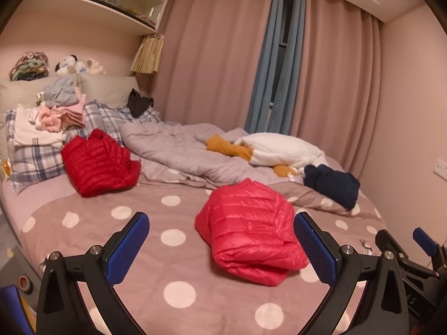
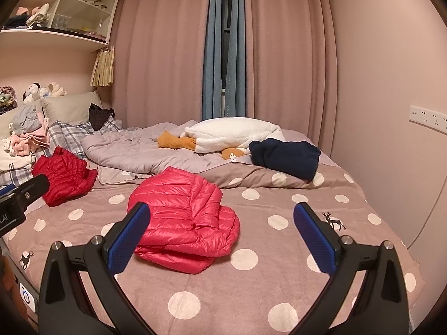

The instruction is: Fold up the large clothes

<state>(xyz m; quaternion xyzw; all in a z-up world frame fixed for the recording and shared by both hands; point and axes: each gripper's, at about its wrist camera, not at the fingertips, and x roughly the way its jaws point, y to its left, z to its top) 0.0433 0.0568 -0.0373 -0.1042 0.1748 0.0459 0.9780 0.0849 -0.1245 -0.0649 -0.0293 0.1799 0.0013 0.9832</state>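
A bright pink-red puffer jacket (image 1: 248,231) lies folded into a bundle on the polka-dot bedspread (image 1: 173,237); it also shows in the right wrist view (image 2: 181,217). A darker red puffer jacket (image 1: 97,163) lies bundled near the pillows, also seen in the right wrist view (image 2: 65,177). A navy garment (image 1: 332,184) lies at the right on the bed, also in the right wrist view (image 2: 285,156). My left gripper (image 1: 220,243) is open and empty, held above the bed in front of the pink-red jacket. My right gripper (image 2: 220,240) is open and empty, the jacket by its left finger.
A grey quilt (image 1: 178,150) and a white and orange plush toy (image 1: 279,148) lie across the bed's far half. A pile of folded clothes (image 1: 56,111) sits on plaid pillows at the left. Curtains (image 1: 218,55) and a wall (image 2: 391,83) bound the bed's far and right sides.
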